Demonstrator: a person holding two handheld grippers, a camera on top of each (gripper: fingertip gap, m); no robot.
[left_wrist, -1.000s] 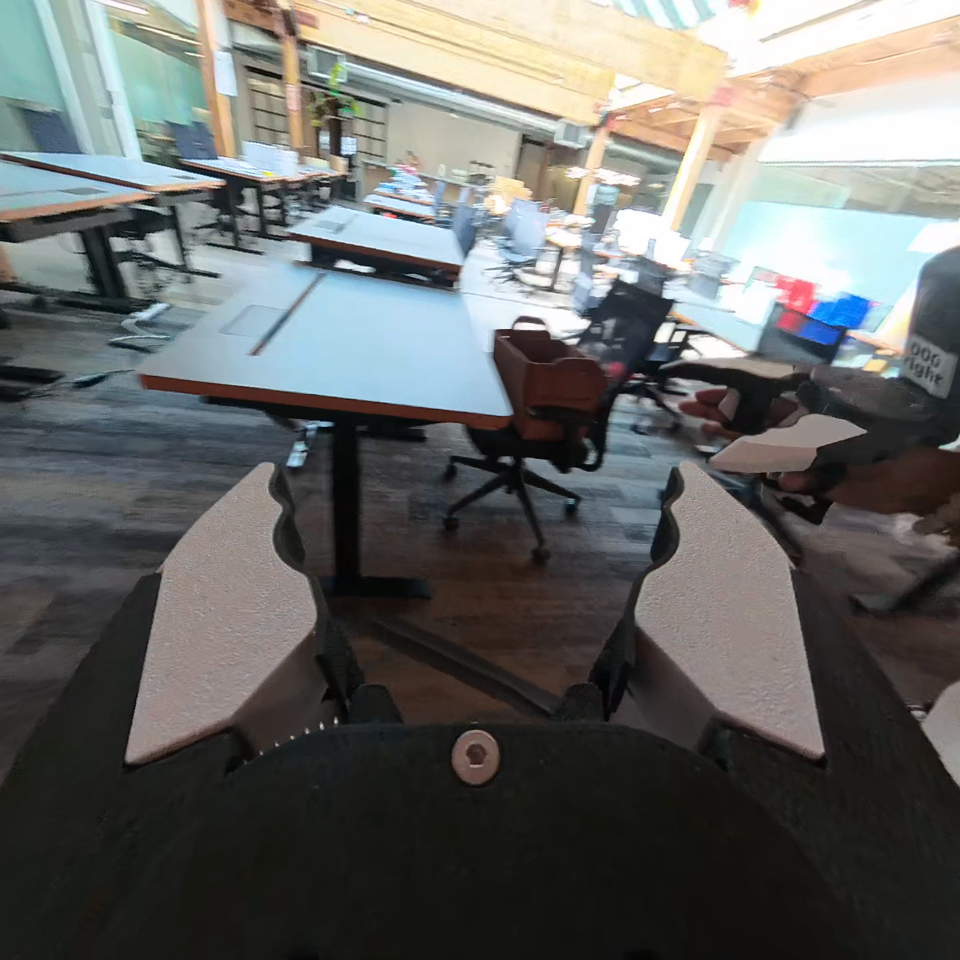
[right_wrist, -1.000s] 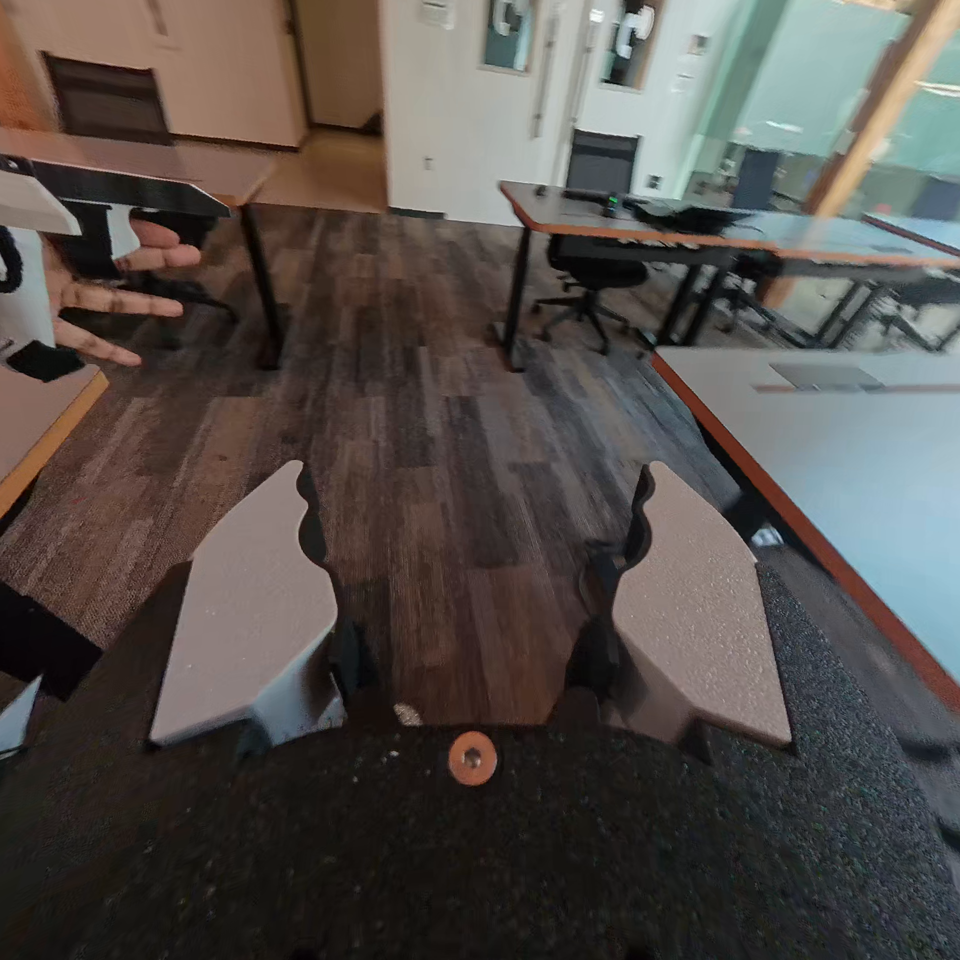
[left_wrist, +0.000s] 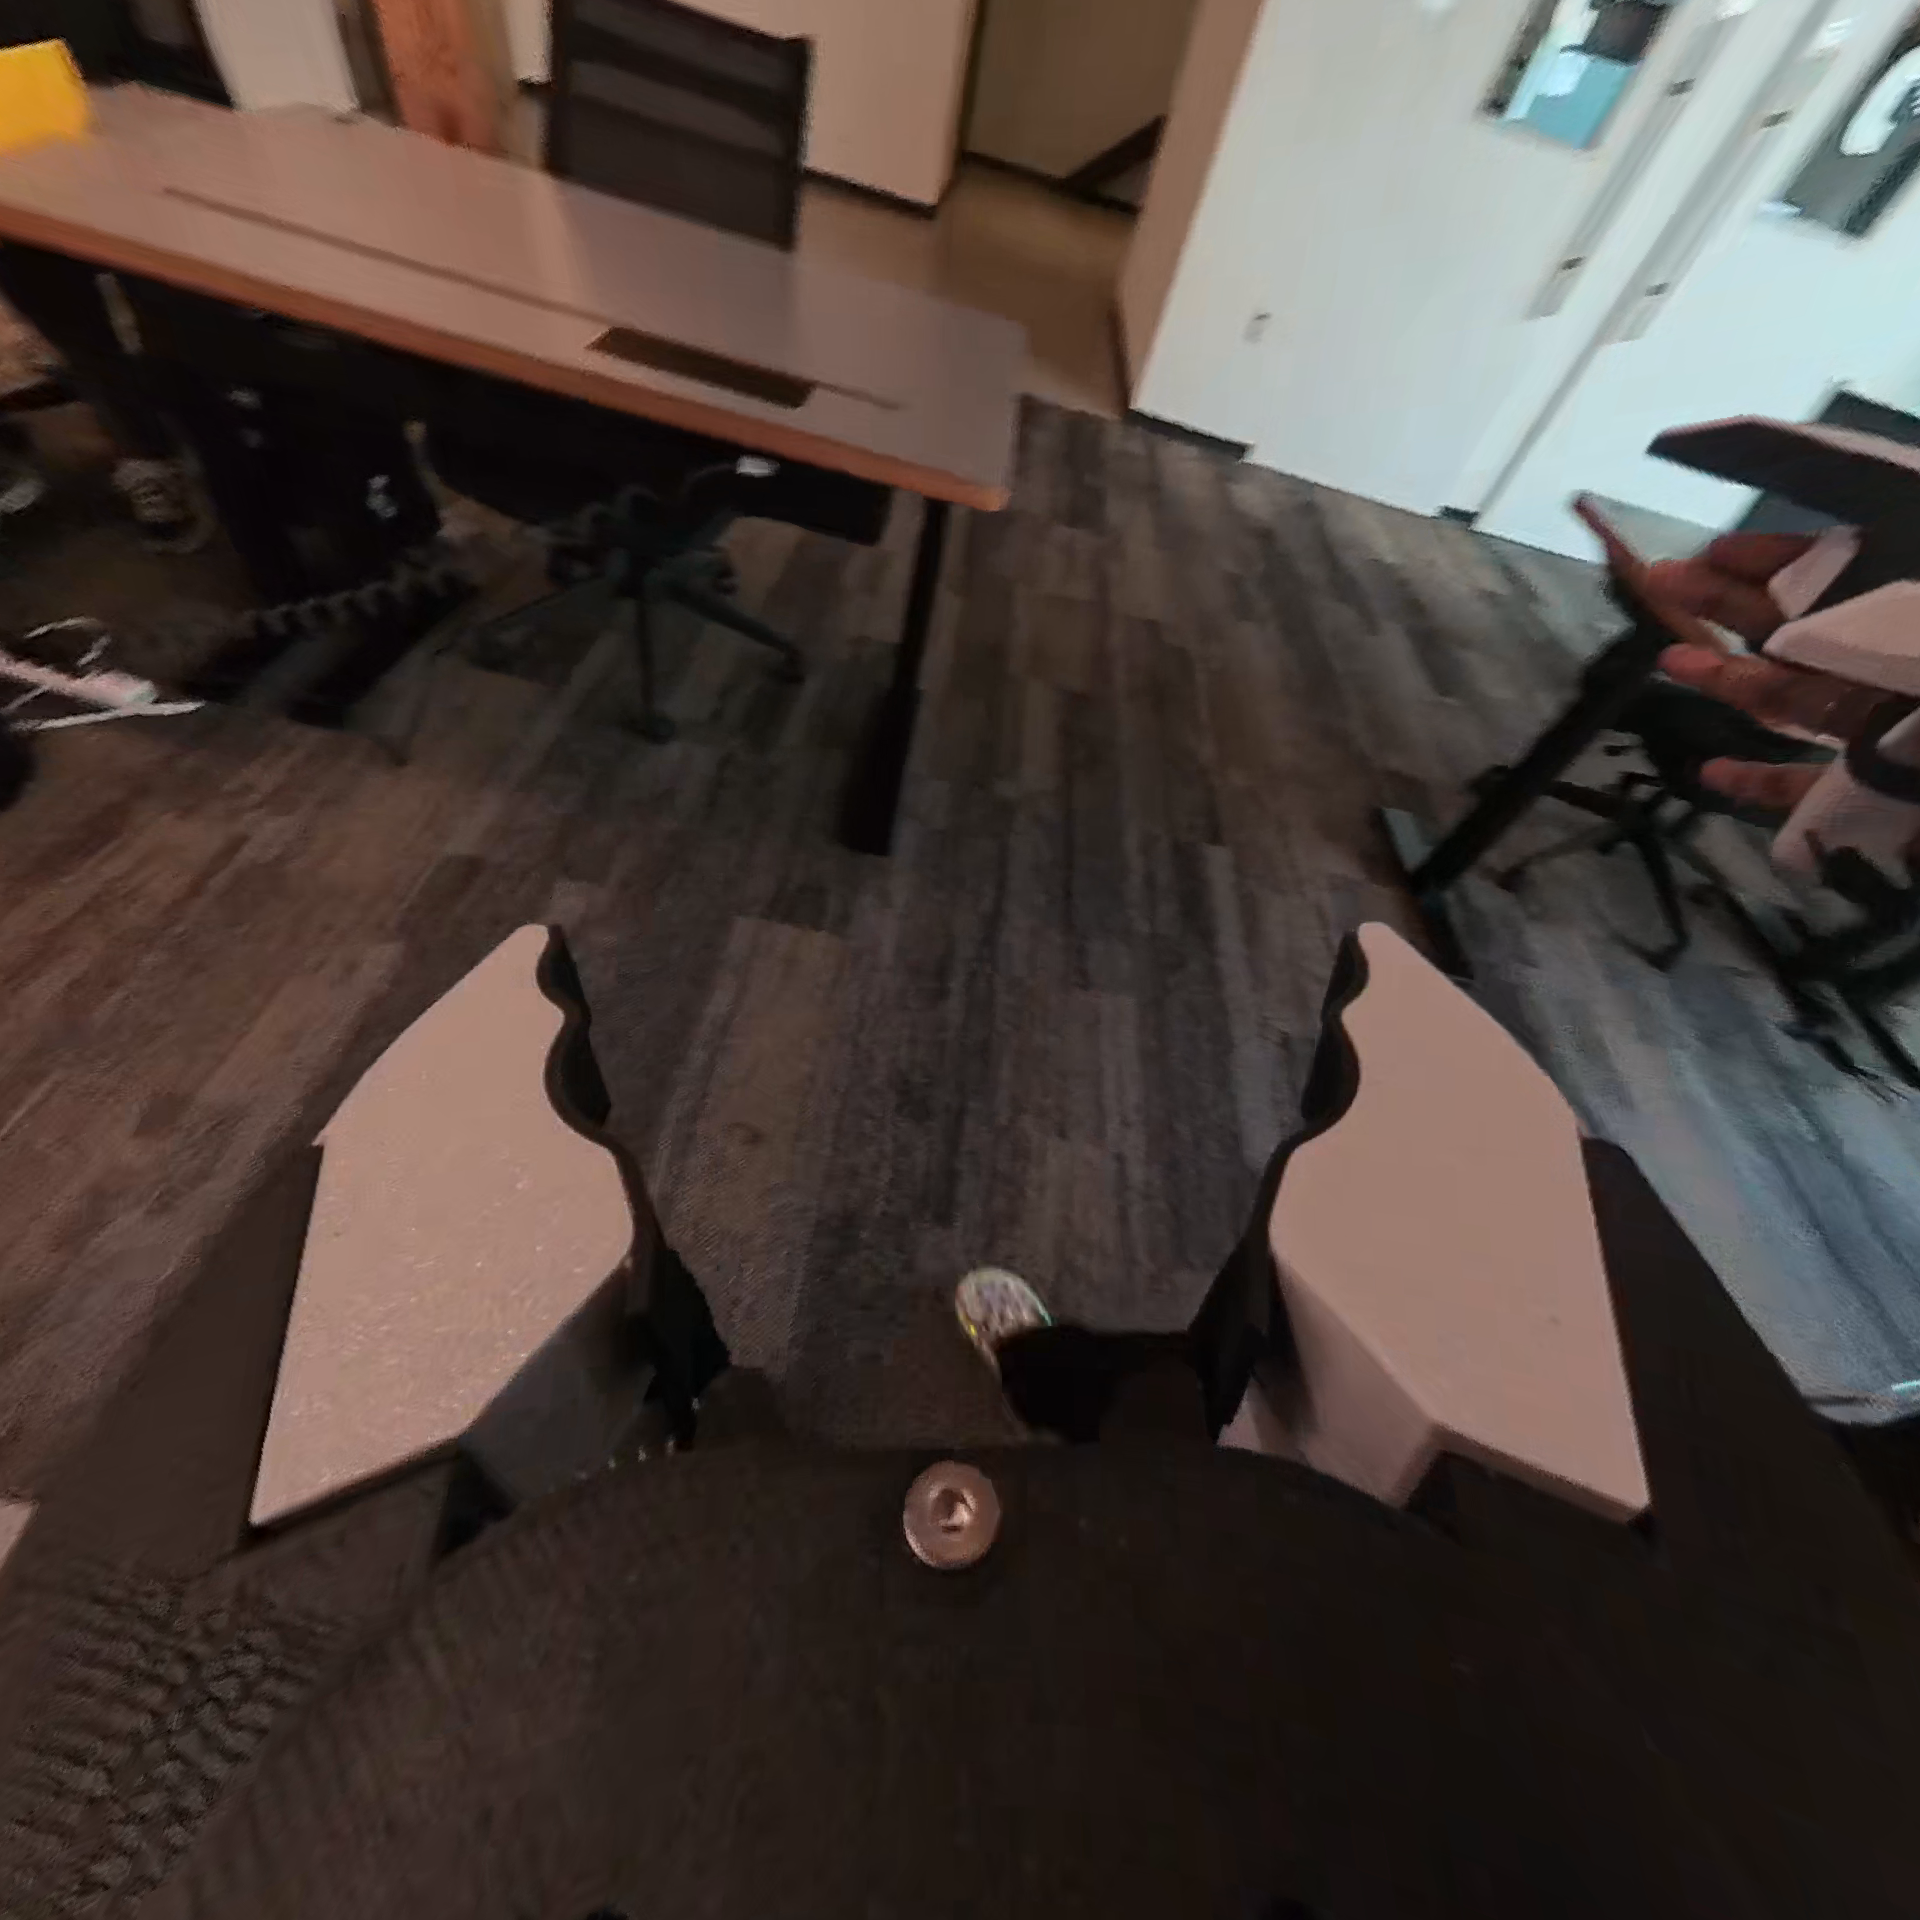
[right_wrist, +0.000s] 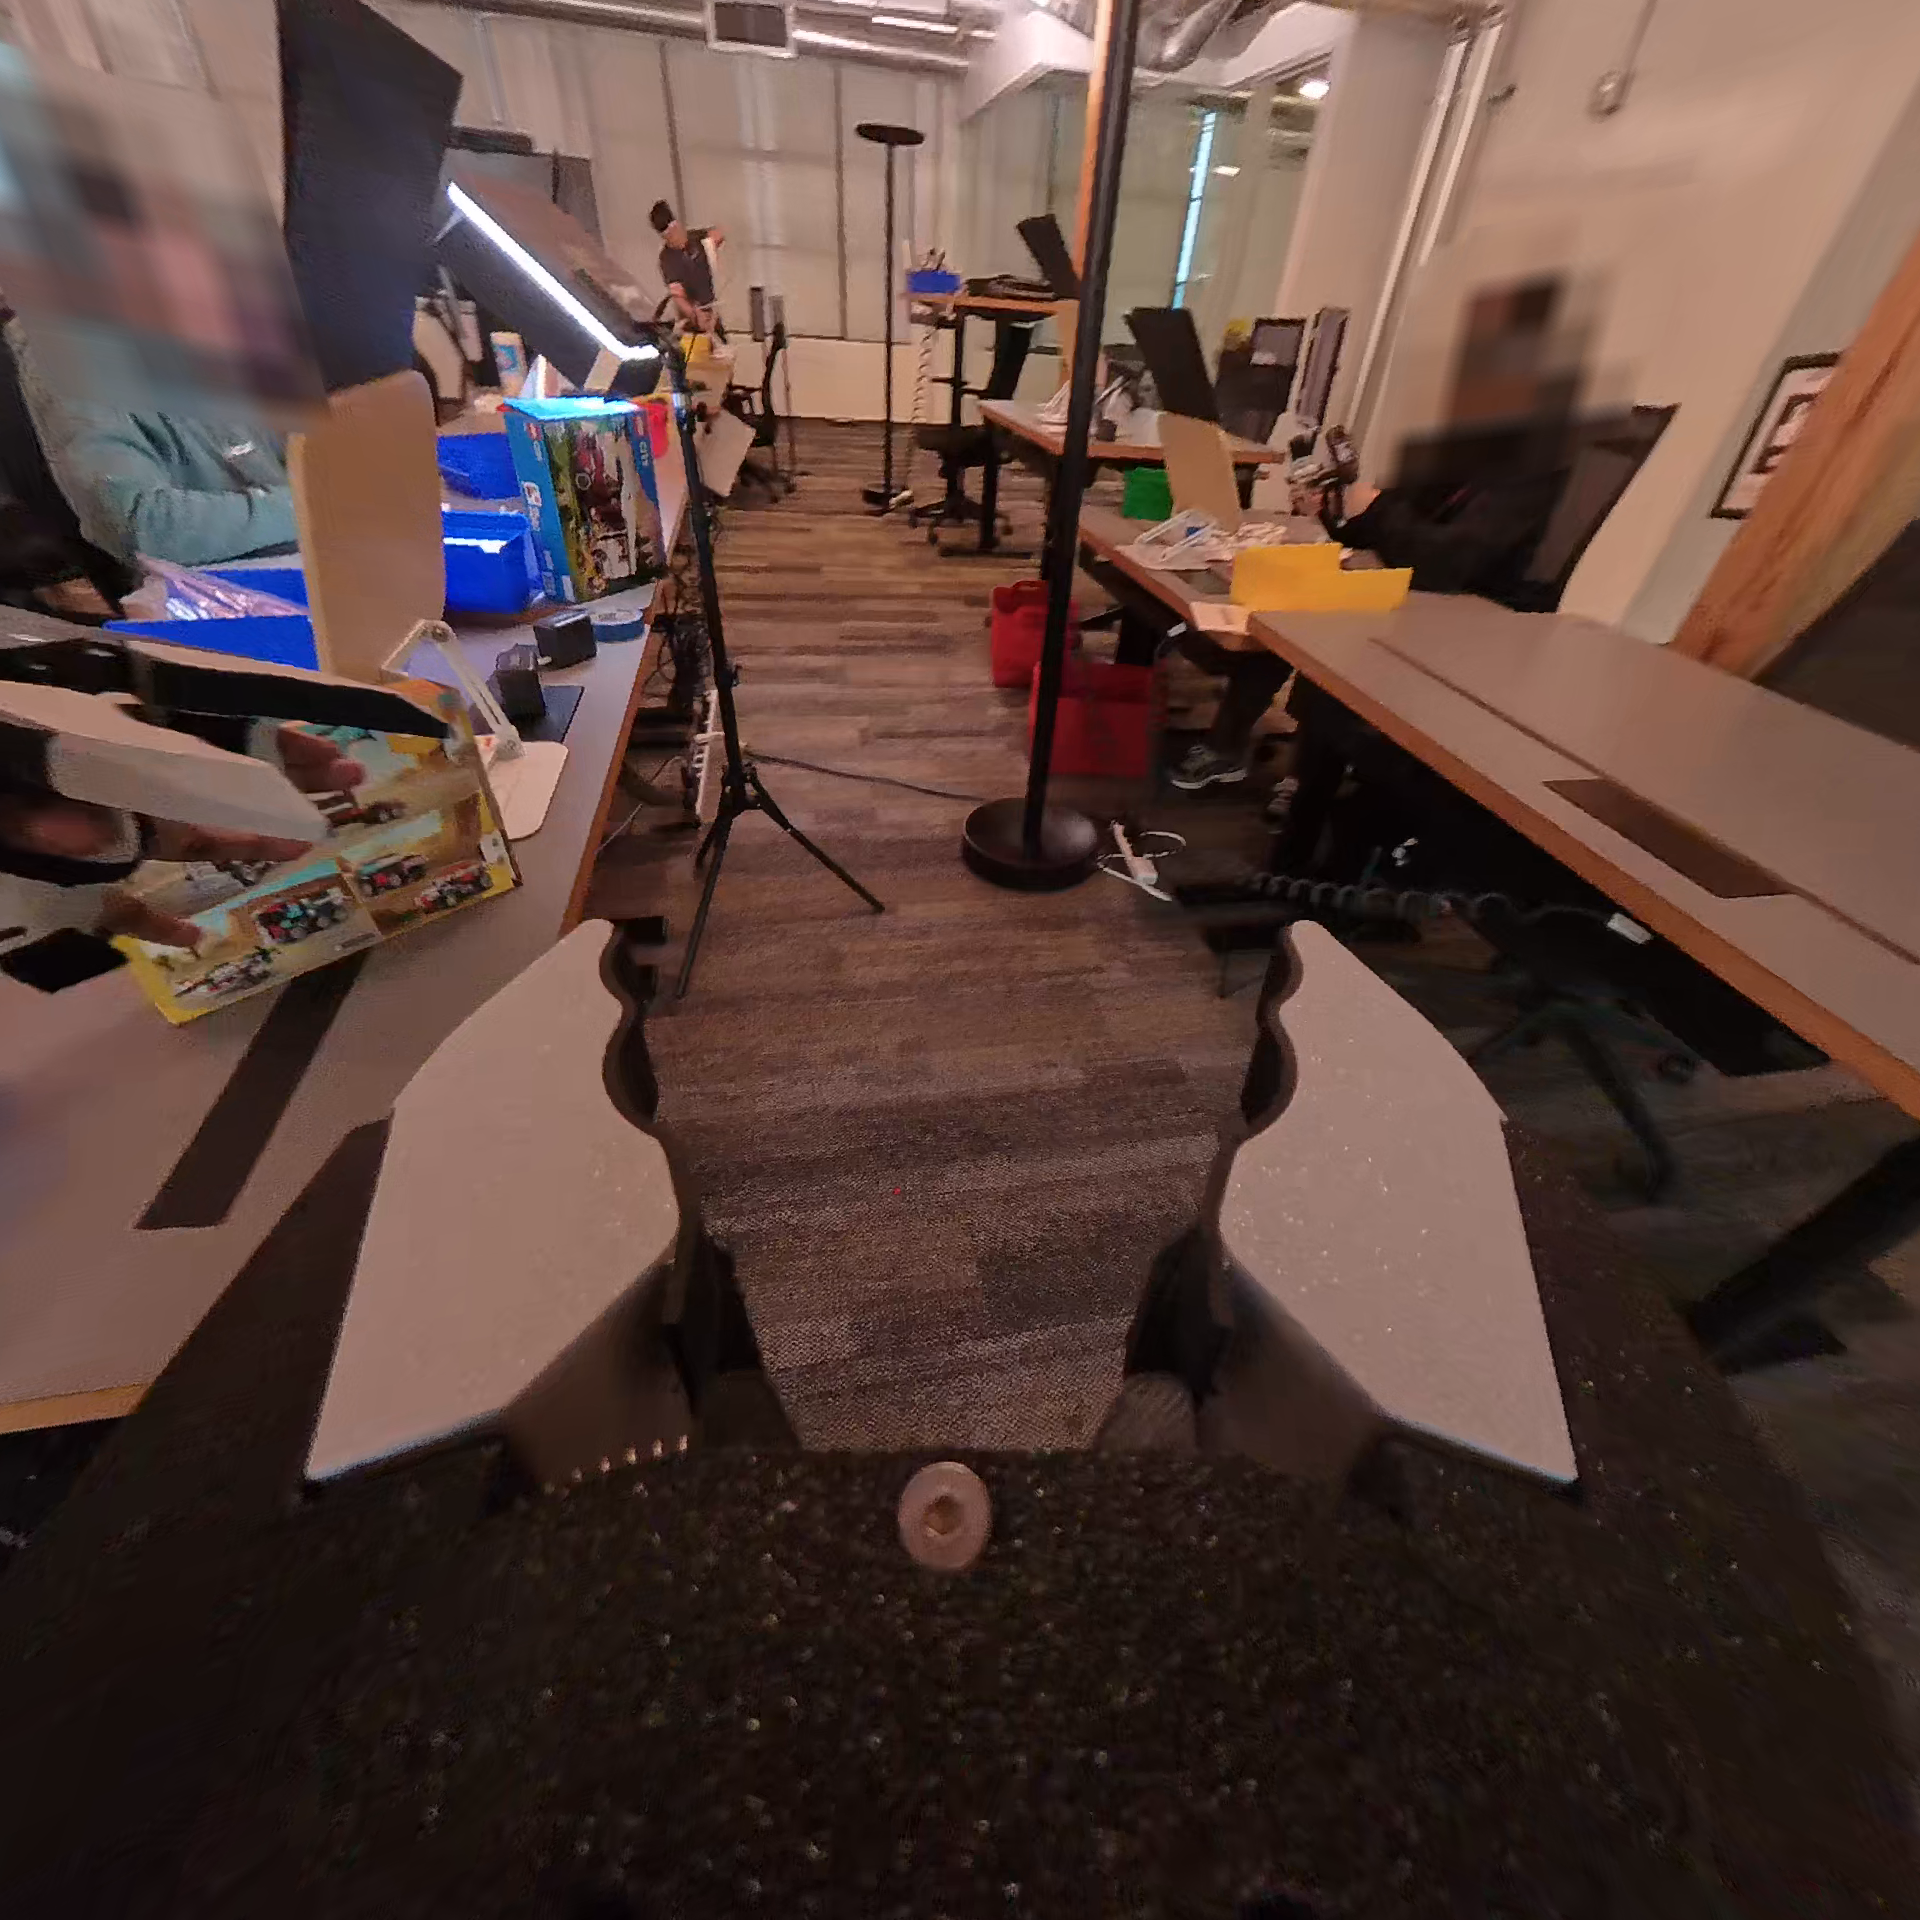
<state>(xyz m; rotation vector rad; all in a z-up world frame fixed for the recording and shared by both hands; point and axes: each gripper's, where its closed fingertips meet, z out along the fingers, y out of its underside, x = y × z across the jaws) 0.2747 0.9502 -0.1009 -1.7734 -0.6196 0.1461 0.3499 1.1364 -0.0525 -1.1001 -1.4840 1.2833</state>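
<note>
My left gripper (left_wrist: 951, 945) is spread wide with nothing between its fingers; only the dark plank-patterned floor (left_wrist: 1039, 831) shows in the gap. At the upper left of its view a long worktop (left_wrist: 520, 260) with an orange edge stands well apart from me, with a black office chair (left_wrist: 644, 582) tucked under it. At the right edge of that view a hand (left_wrist: 1704, 623) shows beside my other gripper.

My right gripper (right_wrist: 951, 940) is also spread and bare, floor showing between its pale fingers (right_wrist: 499, 1195). At the left of its view, a yellow toy box (right_wrist: 343, 862) printed with small vehicles rests tilted on a grey worktop (right_wrist: 208, 1091), and my left gripper's far end crosses in front of it; I cannot tell whether it touches the box. Behind stand blue bins (right_wrist: 488, 561) and another picture box (right_wrist: 587, 499). In the centre, a black tripod (right_wrist: 727, 790) and a round-based lamp pole (right_wrist: 1049, 623) stand on the floor, with a white cable (right_wrist: 1143, 852) trailing by the base. On the right, a second long worktop (right_wrist: 1610, 727) runs away from me.

The risks I judge: the left view is blurred, which suggests quick motion, so a swing could strike a worktop edge or nudge the tilted box over. Nearer the floor, the tripod legs and the loose cable could snag either gripper.
</note>
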